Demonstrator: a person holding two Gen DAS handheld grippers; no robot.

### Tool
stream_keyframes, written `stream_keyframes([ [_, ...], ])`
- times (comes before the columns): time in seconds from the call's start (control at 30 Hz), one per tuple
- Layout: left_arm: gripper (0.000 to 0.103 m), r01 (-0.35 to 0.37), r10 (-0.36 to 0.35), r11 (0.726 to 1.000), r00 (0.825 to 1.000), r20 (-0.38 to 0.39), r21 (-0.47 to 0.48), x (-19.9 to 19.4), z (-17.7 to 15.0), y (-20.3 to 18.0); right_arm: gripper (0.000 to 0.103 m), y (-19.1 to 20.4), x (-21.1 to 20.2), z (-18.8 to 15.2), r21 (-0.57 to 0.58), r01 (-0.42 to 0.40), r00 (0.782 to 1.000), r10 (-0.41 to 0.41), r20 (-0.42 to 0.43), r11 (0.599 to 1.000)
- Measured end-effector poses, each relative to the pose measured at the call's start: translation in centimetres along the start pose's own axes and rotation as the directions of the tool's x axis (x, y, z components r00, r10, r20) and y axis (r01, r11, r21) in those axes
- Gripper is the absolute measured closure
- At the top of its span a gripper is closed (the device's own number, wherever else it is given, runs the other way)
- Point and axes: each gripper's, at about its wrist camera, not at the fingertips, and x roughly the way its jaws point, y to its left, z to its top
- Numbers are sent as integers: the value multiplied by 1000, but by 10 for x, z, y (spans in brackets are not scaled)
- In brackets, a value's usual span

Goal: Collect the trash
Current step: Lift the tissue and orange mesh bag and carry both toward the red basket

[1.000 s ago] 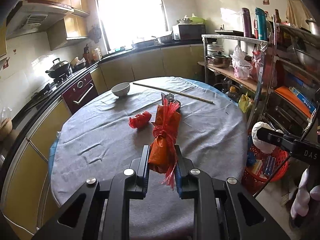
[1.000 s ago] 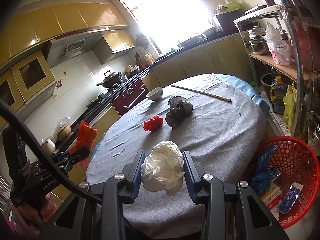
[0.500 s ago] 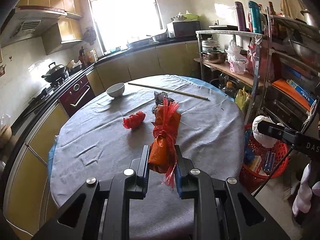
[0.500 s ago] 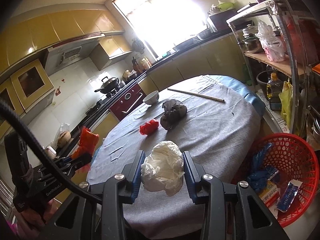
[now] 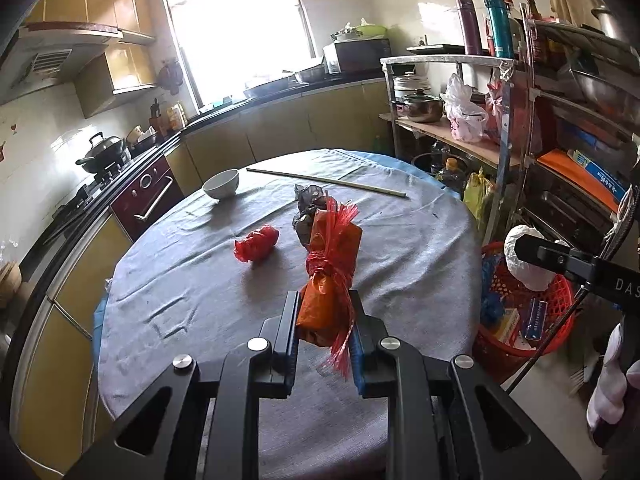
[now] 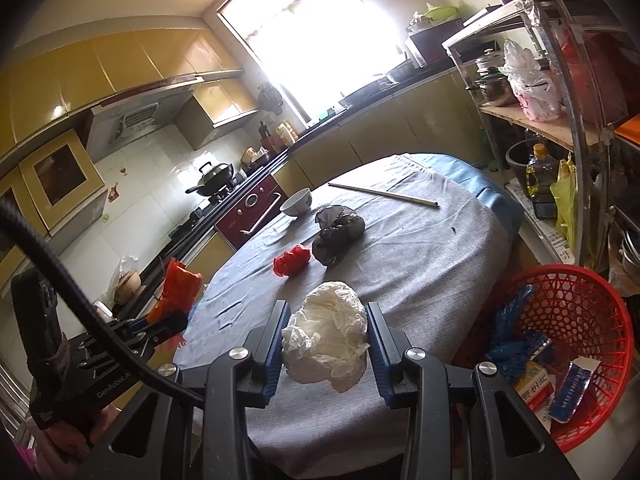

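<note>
Over a round table draped in grey cloth (image 5: 400,240), both grippers hang with trash clamped between their fingers. At about four o'clock from the table, on the floor beside it, stands the red perforated plastic basket (image 6: 580,292), already holding blue crumpled plastic and a few small printed packets. On the cloth, toward the table's middle, lies a dark grey-brown crumpled plastic bag (image 6: 338,234); just at its eight o'clock, near but apart from it, sits a small red crumpled plastic wad (image 6: 292,261). At the table's far side, toward eleven o'clock, a white ceramic bowl (image 5: 221,184) stands upright, and a long thin pale stick (image 5: 326,182) lies flat at about one o'clock.

The right gripper (image 6: 326,344) is closed on a white crumpled paper wad (image 6: 326,336), its blue pads pressing both sides; in the left wrist view this wad (image 5: 526,260) hangs above the basket's rim. The left gripper (image 5: 325,312) is clamped on the lower end of an orange plastic packet tied with red shredded string (image 5: 330,276), which sticks up and forward between the fingers, above the table's near part at six o'clock.
</note>
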Motion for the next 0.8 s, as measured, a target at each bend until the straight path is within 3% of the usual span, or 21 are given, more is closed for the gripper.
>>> stream_keyframes([
  [0.8, 80, 29, -29, 996, 1000, -1, 85, 9, 15, -40, 63, -40, -27, 3, 91, 40, 998, -45, 54, 995],
])
